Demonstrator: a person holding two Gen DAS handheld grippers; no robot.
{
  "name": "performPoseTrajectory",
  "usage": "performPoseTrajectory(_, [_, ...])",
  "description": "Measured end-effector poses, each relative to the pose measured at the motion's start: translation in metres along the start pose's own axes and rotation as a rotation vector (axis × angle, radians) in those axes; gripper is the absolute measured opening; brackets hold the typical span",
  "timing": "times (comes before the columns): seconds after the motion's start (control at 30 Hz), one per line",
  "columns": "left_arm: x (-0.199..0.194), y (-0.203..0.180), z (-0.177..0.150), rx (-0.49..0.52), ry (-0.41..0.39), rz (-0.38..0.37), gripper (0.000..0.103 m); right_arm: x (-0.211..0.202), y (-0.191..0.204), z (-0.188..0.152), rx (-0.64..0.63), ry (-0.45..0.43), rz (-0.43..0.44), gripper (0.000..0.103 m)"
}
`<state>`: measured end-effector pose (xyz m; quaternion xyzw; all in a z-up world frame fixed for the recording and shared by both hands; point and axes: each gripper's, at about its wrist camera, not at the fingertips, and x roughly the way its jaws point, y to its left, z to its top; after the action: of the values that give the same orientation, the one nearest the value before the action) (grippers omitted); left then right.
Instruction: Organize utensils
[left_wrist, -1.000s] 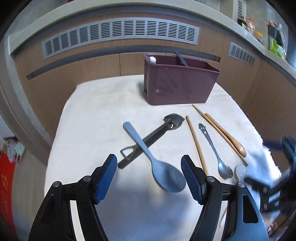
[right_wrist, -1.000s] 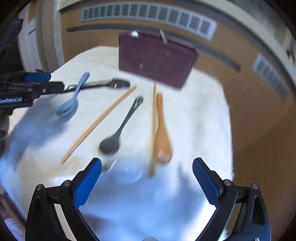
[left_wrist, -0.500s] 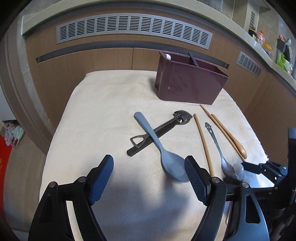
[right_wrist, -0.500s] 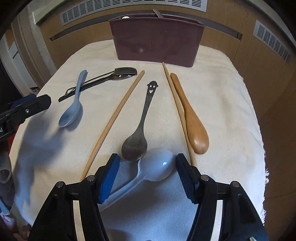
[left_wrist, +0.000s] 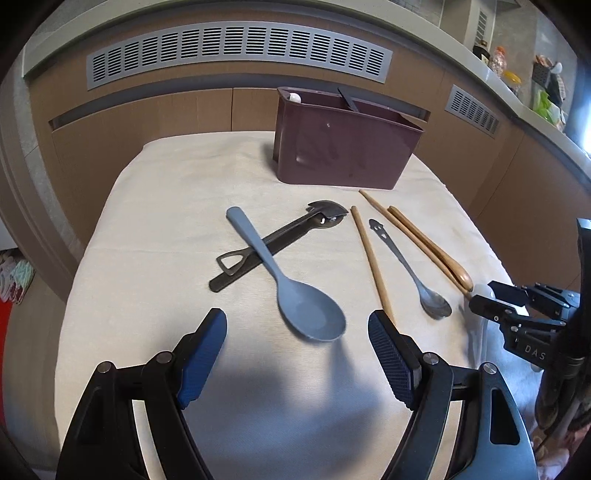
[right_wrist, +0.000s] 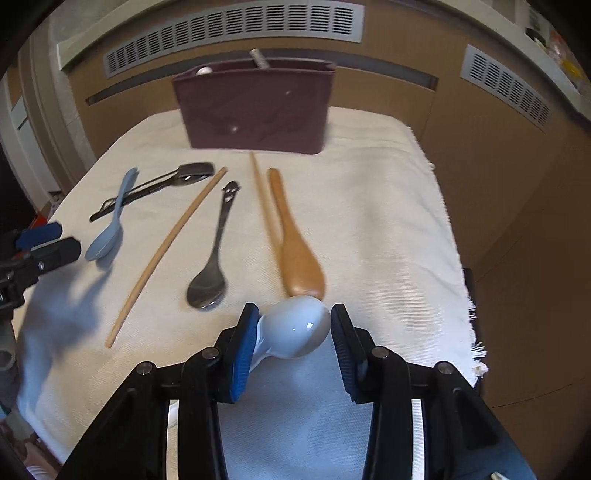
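My right gripper is shut on the bowl of a white ceramic spoon, held just above the cloth. Beyond it lie a wooden spoon, a wooden chopstick, a dark metal spoon and a second chopstick. My left gripper is open and empty, just short of a blue-grey spoon that lies across a black can opener. A maroon utensil holder stands at the back with two items in it.
A cream cloth covers the small table. Wooden panels with grey vents stand behind it. The right gripper's body shows at the right edge of the left wrist view. The cloth's frayed right edge hangs near my right gripper.
My right gripper has closed from wide open onto the white spoon's bowl and lifted it slightly. My left gripper stayed open and shifted a little toward the blue-grey spoon.
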<state>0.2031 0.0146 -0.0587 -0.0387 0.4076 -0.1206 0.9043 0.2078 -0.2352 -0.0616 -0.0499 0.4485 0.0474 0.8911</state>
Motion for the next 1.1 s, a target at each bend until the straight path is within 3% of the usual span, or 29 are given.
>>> performPoseTrajectory(0.2, [0.010,-0.011,-0.002,-0.148,-0.024,0.091,0.079,-0.003,-0.007,-0.006,0.038,-0.040,0.004,0.038])
performPoseTrajectory(0.37, [0.035,-0.028,-0.005,-0.116,0.038,0.184,0.078,-0.002,-0.014,-0.012,0.068,-0.059,0.013,0.038])
performPoseTrajectory(0.47, [0.046,-0.031,-0.006,-0.084,0.054,0.227,0.071,-0.004,-0.018,-0.015,0.078,-0.071,0.020,0.038])
performPoseTrajectory(0.7, [0.038,-0.012,-0.003,-0.122,0.013,0.217,0.022,-0.007,-0.020,-0.017,0.084,-0.090,0.019,0.038])
performPoseTrajectory(0.93, [-0.027,-0.009,0.007,-0.072,-0.202,0.212,0.017,-0.029,-0.013,-0.015,0.046,-0.171,-0.002,0.038])
performPoseTrajectory(1.1, [-0.050,-0.011,0.014,-0.027,-0.240,0.206,0.016,-0.034,-0.010,-0.015,0.028,-0.183,-0.003,0.038])
